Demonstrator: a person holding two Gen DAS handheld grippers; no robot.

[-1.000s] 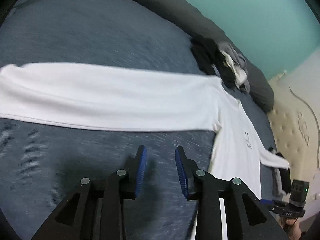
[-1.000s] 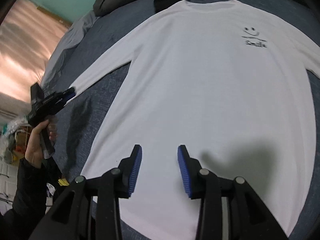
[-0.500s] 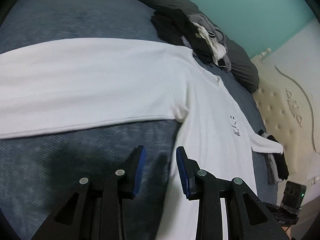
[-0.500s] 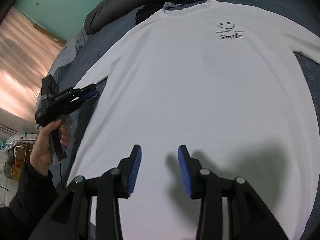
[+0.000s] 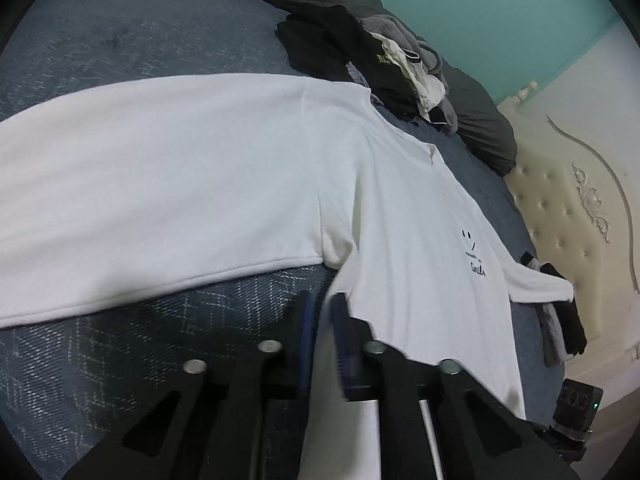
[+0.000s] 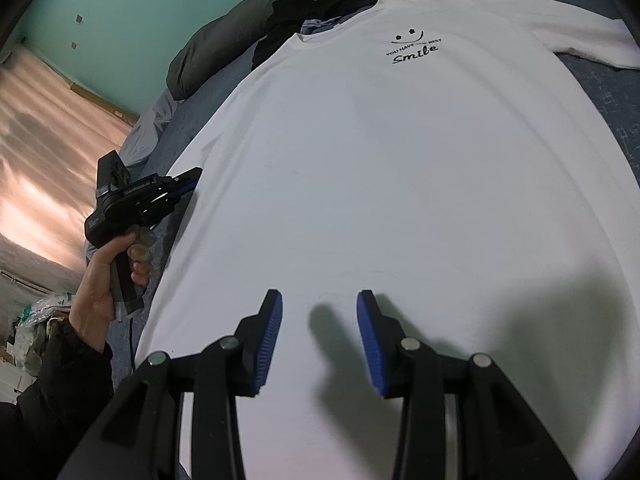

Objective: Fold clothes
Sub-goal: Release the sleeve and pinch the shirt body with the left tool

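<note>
A white long-sleeved shirt with a black smile print lies flat, front up, on a blue bedspread. My left gripper is shut on the shirt's side edge just below the armpit, and white cloth shows between its blue pads. In the right wrist view a hand holds that left gripper at the shirt's left edge. My right gripper hovers open over the lower part of the shirt, with nothing between its fingers.
A pile of dark and grey clothes lies past the collar, against a grey pillow. Dark items sit by the far sleeve's cuff. A cream padded headboard stands on the right. The bed's edge and floor are at left.
My left gripper moved from the bedspread under the sleeve to the shirt's side edge and closed on it. My right gripper sank closer over the shirt's lower part, still open.
</note>
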